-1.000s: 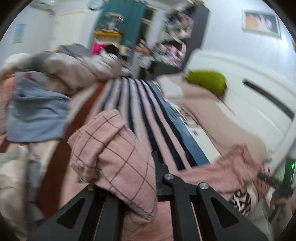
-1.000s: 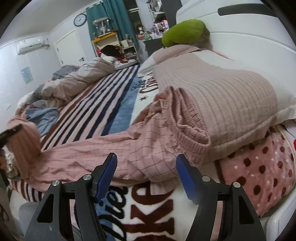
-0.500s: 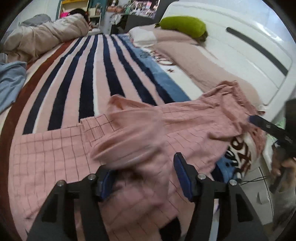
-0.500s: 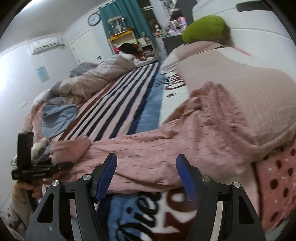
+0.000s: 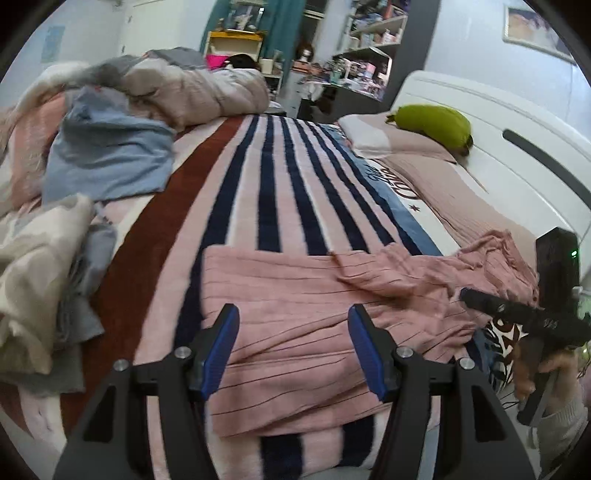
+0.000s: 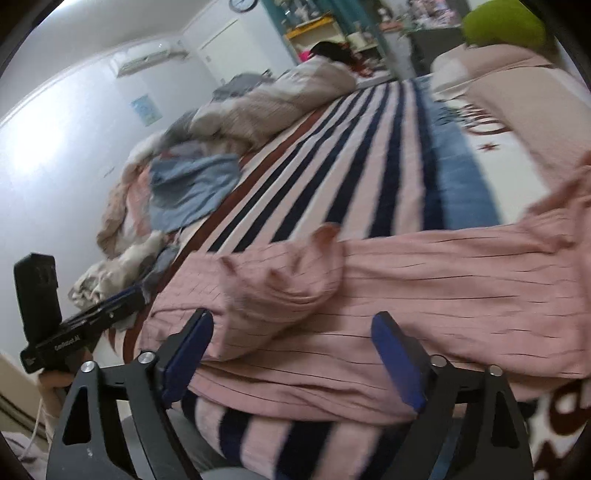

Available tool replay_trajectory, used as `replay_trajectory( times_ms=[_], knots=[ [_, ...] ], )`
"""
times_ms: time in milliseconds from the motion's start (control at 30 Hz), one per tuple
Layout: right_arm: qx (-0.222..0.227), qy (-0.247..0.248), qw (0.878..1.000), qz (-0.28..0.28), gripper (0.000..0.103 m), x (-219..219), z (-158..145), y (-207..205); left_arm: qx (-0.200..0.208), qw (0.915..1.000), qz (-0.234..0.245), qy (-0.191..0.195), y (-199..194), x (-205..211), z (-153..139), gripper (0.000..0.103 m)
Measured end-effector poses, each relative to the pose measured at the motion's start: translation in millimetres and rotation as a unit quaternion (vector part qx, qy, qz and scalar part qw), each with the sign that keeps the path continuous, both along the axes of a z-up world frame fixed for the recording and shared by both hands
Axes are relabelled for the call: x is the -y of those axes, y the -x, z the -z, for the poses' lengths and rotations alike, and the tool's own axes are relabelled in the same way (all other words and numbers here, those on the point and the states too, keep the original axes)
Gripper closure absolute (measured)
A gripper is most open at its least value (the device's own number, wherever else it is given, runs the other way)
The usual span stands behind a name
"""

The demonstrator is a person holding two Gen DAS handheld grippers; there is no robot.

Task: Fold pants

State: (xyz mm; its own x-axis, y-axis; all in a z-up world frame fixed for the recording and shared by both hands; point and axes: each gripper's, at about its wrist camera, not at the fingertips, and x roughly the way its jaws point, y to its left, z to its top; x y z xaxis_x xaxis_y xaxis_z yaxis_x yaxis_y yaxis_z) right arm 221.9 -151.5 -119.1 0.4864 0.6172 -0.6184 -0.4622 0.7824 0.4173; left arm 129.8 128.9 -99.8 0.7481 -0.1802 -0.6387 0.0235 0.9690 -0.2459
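One pair of pink checked pants (image 5: 295,306) lies stretched across the near part of the bed, over a striped blanket (image 5: 280,177); I see its waistband end (image 5: 495,254) bunched toward the white headboard (image 5: 480,110) and one leg end folded back on itself (image 6: 280,284). I hold two tools. My left tool (image 5: 293,347) stands released just above the pants, nothing between its blue pads (image 5: 221,343). My right tool (image 6: 295,358) is also released; its jaws have just been opening, and the pads do not press on the cloth under them. Each tool also shows at the edge of the other's view, with a hand (image 5: 546,369) on its grip.

The near edge of the bed runs just beneath both tools. Beyond the pants the blanket lies bare up to a rolled quilt (image 5: 207,88) at the far end. One heap of loose laundry, with a blue piece (image 5: 107,158) on top, fills the left side. One green cushion (image 5: 432,125) rests on a pillow (image 5: 373,136) by the headboard. The room has white walls, one air conditioner (image 6: 147,59), one clock (image 6: 242,3), teal curtains and crowded shelves (image 5: 365,48).
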Motion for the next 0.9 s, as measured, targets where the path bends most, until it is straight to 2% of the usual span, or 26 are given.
replay_trajectory(
  times_ms=[100,200,233,267,300,333,367,500,633,767,833,900],
  knots=[
    [-0.005,0.019,1.0,-0.002,0.017,-24.9,12.6,-5.7,-0.006,0.9999,-0.004,0.014,0.7,-11.2,13.5,0.046],
    [-0.021,0.005,1.0,0.008,0.018,-34.7,21.7,-12.3,-0.012,0.9998,0.003,0.019,2.1,-17.6,28.1,0.046],
    [-0.02,0.005,1.0,0.012,0.021,-36.0,22.8,-14.0,-0.015,0.9995,0.007,0.028,3.4,-20.6,33.6,0.046],
    [-0.007,0.016,0.999,0.027,0.041,-37.3,21.3,-15.8,-0.017,0.9994,0.007,0.03,4.1,-22.2,36.0,0.046],
    [0.007,0.027,0.999,0.044,0.055,-36.0,19.7,-16.2,-0.017,0.9995,0.006,0.027,5.0,-23.1,38.7,0.046],
    [0.013,0.035,0.998,0.053,0.076,-34.2,18.8,-17.4,-0.018,0.9995,0.006,0.025,4.8,-22.2,39.9,0.046],
    [0.011,0.037,0.998,0.055,0.086,-31.9,19.1,-18.6,-0.02,0.9995,0.007,0.026,5.2,-22.3,41.3,0.046],
    [-0.002,0.035,0.998,0.052,0.088,-20.8,21.6,-12.1,-0.02,0.9994,0.009,0.028,8.7,-21.3,40.9,0.046],
    [-0.003,0.04,0.998,0.038,0.095,-12.1,25.9,4.7,-0.018,0.9994,0.01,0.029,11.3,-17.3,36.9,0.046],
    [-0.012,0.03,0.999,0.028,0.095,-5.3,26.6,14.9,-0.019,0.9995,0.009,0.022,10.3,-14.3,34.0,0.046],
    [-0.016,0.043,0.999,0.024,0.092,-5.2,27.8,16.6,-0.018,0.9995,0.013,0.021,9.9,-13.0,31.8,0.046],
    [0.001,0.078,0.997,0.029,0.09,-4.4,26.0,20.5,-0.014,0.9996,0.019,0.015,8.0,-11.7,28.0,0.046]
  ],
)
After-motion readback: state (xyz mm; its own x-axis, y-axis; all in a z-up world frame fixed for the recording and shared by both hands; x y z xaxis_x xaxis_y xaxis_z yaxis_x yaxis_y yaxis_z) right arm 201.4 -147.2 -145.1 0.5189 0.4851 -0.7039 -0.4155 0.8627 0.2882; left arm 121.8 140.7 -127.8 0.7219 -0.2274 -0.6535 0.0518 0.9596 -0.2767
